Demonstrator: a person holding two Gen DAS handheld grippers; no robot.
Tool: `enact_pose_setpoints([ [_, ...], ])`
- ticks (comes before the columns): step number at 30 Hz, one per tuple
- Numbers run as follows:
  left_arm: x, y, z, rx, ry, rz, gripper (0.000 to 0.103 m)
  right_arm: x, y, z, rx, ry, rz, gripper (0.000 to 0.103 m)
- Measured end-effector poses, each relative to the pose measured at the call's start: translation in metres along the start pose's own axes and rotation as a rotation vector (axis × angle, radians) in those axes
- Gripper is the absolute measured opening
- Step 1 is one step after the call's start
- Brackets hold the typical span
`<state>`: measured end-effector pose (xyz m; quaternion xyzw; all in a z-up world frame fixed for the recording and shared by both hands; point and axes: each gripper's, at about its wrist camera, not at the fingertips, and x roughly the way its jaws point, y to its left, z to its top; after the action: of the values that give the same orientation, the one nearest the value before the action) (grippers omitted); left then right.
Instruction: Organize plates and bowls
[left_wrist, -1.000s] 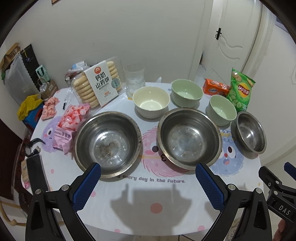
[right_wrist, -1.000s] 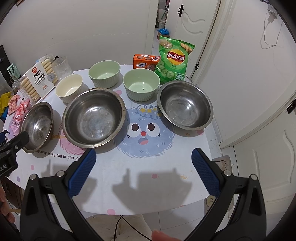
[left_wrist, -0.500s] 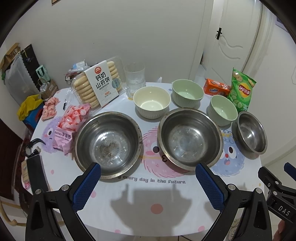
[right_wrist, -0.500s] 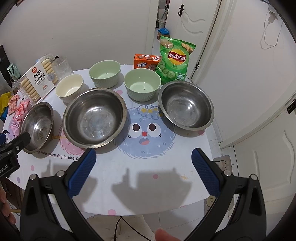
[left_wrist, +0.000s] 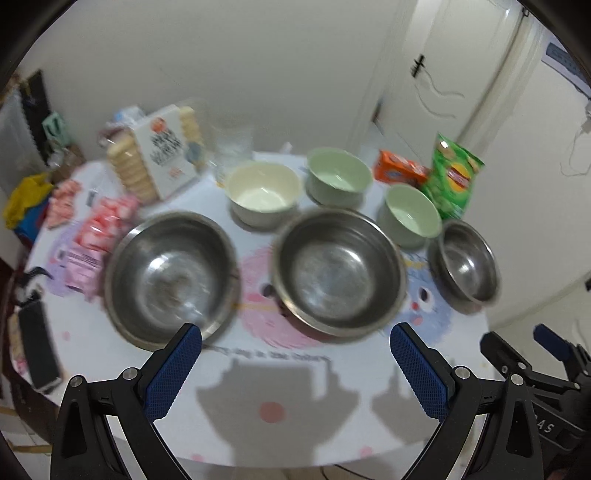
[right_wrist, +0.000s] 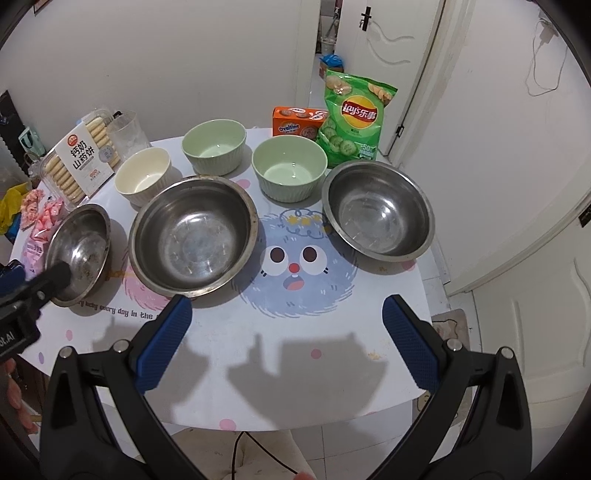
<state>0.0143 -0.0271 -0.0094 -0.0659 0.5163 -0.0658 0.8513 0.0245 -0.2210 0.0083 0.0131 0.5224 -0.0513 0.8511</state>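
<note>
Six bowls on the bench (right_wrist: 295, 354), none nested yet: three of steel in a near row, three of ceramic in a far row behind. Left gripper (left_wrist: 293, 332) spread wide and holding nothing, low over the near edge, with the left steel bowl (left_wrist: 171, 273) ahead and to the left and the middle steel bowl (left_wrist: 338, 271) ahead and slightly to the right, both just beyond the fingertips. Right gripper (right_wrist: 286, 302) likewise gaping and empty, facing the bare printed patch between the middle steel bowl and the right steel bowl (right_wrist: 376, 208), the latter ahead and to the right. Round bowls, so no long axis to line up with, only a rim to pinch, one finger inside and one outside. By judgement, left steel bowl nearest the left gripper, right steel bowl nearest the right, middle one within reach of either; probably one steel bowl to be lifted into another first. Behind, cream bowl (left_wrist: 263, 194), far green bowl (right_wrist: 214, 146) and near green bowl (right_wrist: 290, 170), the last close behind the gap between the middle and right steel rims, so easily nudged. Left view blurred, bowl interiors vague; right view sharp, with specks inside the steel bowls and a dark part of the left gripper overlapping the left steel bowl, touching or merely above it impossible to say.
</note>
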Motion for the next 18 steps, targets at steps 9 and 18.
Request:
enact_pose_setpoints([
  [9, 0.014, -0.061, 0.011, 0.110, -0.002, -0.113, 0.103, 0.002, -0.040, 0.003, 0.039, -0.006, 0.023, 0.103],
  [18, 0.068, -0.140, 0.015, -0.007, 0.118, -0.197, 0.103, 0.027, -0.124, 0.037, 0.037, -0.001, 0.026, 0.103],
])
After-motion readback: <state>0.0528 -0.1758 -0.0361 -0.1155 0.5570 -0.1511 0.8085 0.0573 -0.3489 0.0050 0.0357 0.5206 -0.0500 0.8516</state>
